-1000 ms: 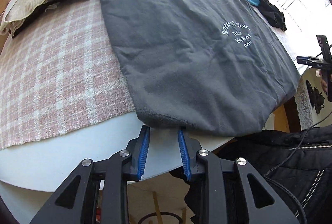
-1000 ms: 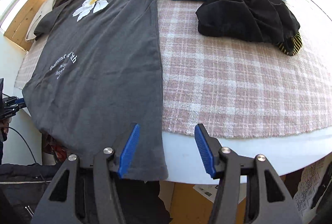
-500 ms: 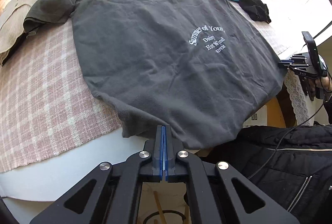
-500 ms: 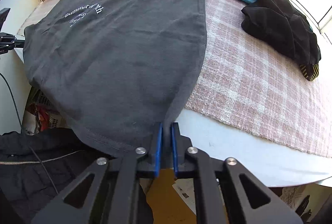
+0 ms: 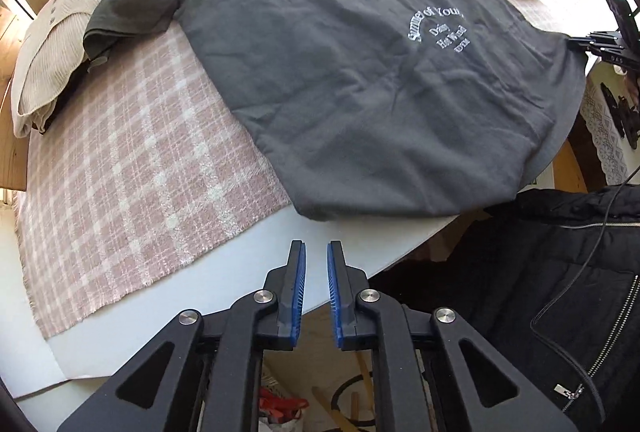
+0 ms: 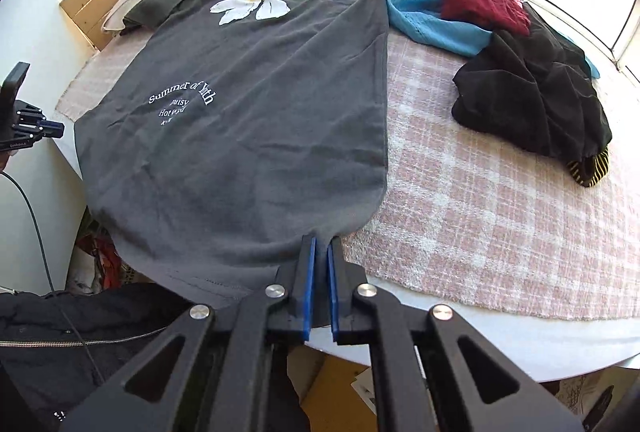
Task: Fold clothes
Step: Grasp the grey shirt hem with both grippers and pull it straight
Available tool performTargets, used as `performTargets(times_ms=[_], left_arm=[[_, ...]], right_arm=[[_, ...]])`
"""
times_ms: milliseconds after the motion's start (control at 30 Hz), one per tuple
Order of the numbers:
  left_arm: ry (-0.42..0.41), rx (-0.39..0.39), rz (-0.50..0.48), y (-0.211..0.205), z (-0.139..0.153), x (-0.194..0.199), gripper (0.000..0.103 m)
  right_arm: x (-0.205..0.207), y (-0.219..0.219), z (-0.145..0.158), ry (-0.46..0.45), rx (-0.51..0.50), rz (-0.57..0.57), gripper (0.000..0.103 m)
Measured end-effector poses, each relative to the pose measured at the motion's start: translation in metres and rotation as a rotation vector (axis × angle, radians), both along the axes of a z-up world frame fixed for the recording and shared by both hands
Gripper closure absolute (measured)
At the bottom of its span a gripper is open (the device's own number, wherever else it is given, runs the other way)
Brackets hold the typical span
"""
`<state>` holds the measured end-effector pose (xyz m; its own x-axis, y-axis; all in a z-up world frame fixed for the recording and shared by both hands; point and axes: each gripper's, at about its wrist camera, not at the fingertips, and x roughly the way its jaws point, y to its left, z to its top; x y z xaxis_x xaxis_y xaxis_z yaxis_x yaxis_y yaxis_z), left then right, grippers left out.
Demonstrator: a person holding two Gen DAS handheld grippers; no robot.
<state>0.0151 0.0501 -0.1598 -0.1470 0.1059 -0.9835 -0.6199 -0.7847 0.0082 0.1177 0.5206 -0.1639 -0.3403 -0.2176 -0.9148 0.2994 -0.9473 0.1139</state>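
A dark grey T-shirt (image 5: 360, 91) with a white daisy and white lettering lies spread flat on the table, hem toward me. My left gripper (image 5: 316, 256) hovers over the white table edge just short of the hem's left corner, with its fingers slightly open and nothing between them. In the right wrist view, the same T-shirt (image 6: 248, 151) runs into my right gripper (image 6: 322, 244), which is shut on the hem's right corner. The right gripper also shows in the left wrist view, at the shirt's far edge (image 5: 604, 39).
A pink plaid cloth (image 6: 480, 211) covers the round white table (image 5: 240, 272). A cream knit garment (image 5: 52, 43) lies at the far left. Blue, red and black clothes (image 6: 520, 91) are piled at the far right. A person's black jacket (image 5: 560, 292) is close below the table edge.
A second ago both grippers were open at the hem, and both then shut on it. Now the left has let go and backed off, while the right still holds its corner.
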Motion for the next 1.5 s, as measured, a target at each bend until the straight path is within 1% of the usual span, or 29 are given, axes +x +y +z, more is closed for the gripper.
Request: performTargets(times_ms=[133, 300, 400, 433, 500, 567, 667, 767, 800, 833, 867, 967, 1033, 1100, 1133, 1267, 1400, 1467, 1500], left_arm=[[0.016, 0.004, -0.037, 0.008, -0.008, -0.005, 0.090], [0.036, 0.009, -0.082, 0.018, -0.017, -0.010, 0.089], [0.058, 0.002, -0.095, 0.015, -0.017, -0.010, 0.084], [0.064, -0.001, -0.089, 0.010, -0.016, -0.009, 0.080], [0.052, 0.005, -0.072, 0.001, -0.016, -0.009, 0.076], [0.045, 0.012, -0.071, -0.001, -0.017, -0.011, 0.076], [0.040, 0.024, -0.079, 0.004, -0.021, -0.015, 0.076], [0.018, 0.036, -0.107, 0.011, -0.027, -0.015, 0.076], [0.008, 0.041, -0.119, 0.014, -0.028, -0.014, 0.081], [-0.003, 0.053, -0.125, 0.014, -0.028, -0.014, 0.093], [-0.021, 0.070, -0.115, 0.012, -0.027, -0.016, 0.096], [-0.052, 0.131, -0.080, 0.004, -0.021, -0.021, 0.097], [-0.045, 0.149, -0.080, 0.001, -0.011, -0.019, 0.097], [-0.021, 0.144, -0.091, 0.000, 0.004, -0.015, 0.097], [-0.025, 0.140, -0.087, -0.002, 0.010, -0.013, 0.097], [-0.064, 0.128, -0.059, -0.013, 0.037, -0.010, 0.098], [-0.103, 0.115, -0.031, -0.023, 0.063, -0.007, 0.098], [-0.178, 0.072, 0.021, -0.030, 0.050, -0.011, 0.098], [-0.188, 0.055, 0.032, -0.030, 0.045, -0.010, 0.098]], right_arm=[[0.000, 0.001, -0.006, -0.017, 0.004, -0.007, 0.097], [-0.001, 0.001, -0.002, -0.017, 0.006, -0.006, 0.097], [0.001, 0.001, -0.001, -0.017, 0.013, -0.009, 0.097], [0.002, 0.001, 0.000, -0.018, 0.015, -0.009, 0.097], [0.003, 0.001, -0.001, -0.019, 0.017, -0.006, 0.097], [0.004, 0.001, -0.002, -0.020, 0.017, -0.006, 0.097], [0.003, 0.001, -0.004, -0.022, 0.015, -0.009, 0.097], [0.002, 0.000, -0.006, -0.025, 0.018, -0.007, 0.097], [0.002, -0.001, -0.007, -0.025, 0.020, -0.006, 0.097], [0.002, -0.001, -0.007, -0.026, 0.022, -0.005, 0.097], [0.001, -0.001, -0.007, -0.027, 0.022, -0.004, 0.097], [0.000, -0.001, -0.007, -0.024, 0.018, 0.001, 0.097], [-0.002, 0.000, -0.007, -0.022, 0.012, 0.001, 0.097], [-0.003, -0.001, -0.006, -0.018, 0.010, 0.002, 0.097], [-0.004, -0.001, -0.005, -0.015, 0.008, 0.003, 0.097], [-0.003, -0.002, 0.011, 0.019, -0.019, 0.008, 0.097], [-0.004, 0.003, 0.035, 0.056, -0.070, -0.005, 0.097], [-0.004, 0.008, 0.039, 0.067, -0.078, -0.025, 0.097], [-0.003, 0.010, 0.036, 0.066, -0.055, -0.036, 0.097]])
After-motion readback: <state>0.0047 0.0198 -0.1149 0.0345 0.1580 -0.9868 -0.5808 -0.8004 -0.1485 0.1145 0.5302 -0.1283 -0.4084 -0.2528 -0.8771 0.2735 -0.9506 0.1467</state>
